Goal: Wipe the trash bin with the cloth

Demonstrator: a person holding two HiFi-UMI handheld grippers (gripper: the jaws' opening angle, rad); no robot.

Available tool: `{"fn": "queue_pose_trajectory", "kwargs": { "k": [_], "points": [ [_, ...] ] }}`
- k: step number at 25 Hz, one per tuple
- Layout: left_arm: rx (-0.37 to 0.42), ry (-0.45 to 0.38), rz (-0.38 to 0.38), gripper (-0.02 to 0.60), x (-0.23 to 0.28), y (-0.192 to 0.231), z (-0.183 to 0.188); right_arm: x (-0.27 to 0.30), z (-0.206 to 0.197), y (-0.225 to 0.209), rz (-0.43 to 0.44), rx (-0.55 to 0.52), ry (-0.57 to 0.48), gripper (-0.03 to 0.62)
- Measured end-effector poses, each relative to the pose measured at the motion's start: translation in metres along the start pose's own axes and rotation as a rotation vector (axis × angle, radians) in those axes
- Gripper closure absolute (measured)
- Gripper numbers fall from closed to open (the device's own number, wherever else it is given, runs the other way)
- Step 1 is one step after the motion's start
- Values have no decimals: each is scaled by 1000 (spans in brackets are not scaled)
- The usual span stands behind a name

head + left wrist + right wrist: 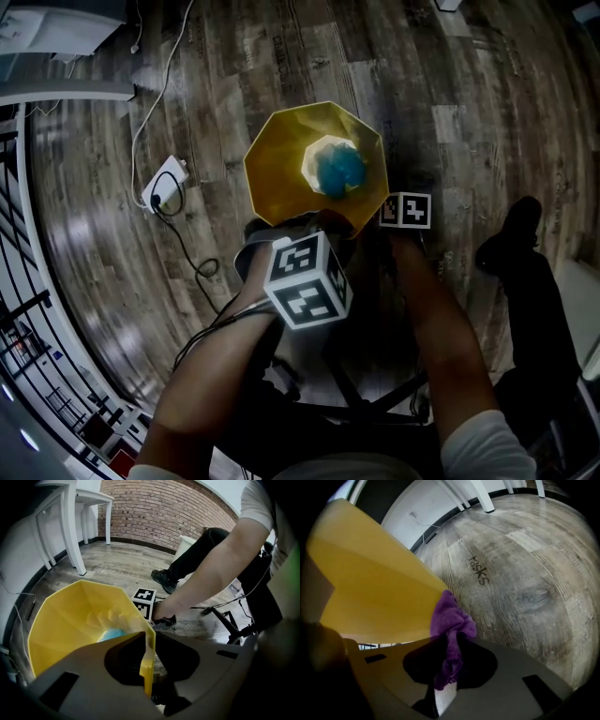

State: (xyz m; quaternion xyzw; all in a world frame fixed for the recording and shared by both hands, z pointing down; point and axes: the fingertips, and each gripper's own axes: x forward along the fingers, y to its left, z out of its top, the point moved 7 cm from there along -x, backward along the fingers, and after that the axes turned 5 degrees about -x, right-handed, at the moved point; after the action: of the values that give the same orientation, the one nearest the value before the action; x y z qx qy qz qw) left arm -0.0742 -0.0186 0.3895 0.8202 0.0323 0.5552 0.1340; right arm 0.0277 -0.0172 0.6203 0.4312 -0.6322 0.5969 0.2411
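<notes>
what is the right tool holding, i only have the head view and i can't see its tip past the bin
Observer: A purple cloth, pinched between the jaws of the right tool.
Operator: is it on the bin
Observer: Yes, its bunched end looks pressed against the outside wall of the yellow trash bin.
Operator: and the left tool
Observer: The left tool is clamped on the bin's rim, one jaw inside the wall and one outside.
</notes>
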Motion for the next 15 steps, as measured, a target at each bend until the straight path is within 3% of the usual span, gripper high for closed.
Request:
{"fn": "queue_pose_trajectory", "kwargs": {
  "k": [3, 9, 15],
  "points": [
    [-13, -32, -2, 523, -5, 1, 1, -23, -5, -5, 14, 39, -45, 530],
    [49, -59, 43, 429, -24, 4, -2, -79, -13, 0, 50, 96, -134, 530],
    [85, 3, 57, 416, -33, 6, -21, -123, -24, 14, 68, 122, -191, 530]
  ]
}}
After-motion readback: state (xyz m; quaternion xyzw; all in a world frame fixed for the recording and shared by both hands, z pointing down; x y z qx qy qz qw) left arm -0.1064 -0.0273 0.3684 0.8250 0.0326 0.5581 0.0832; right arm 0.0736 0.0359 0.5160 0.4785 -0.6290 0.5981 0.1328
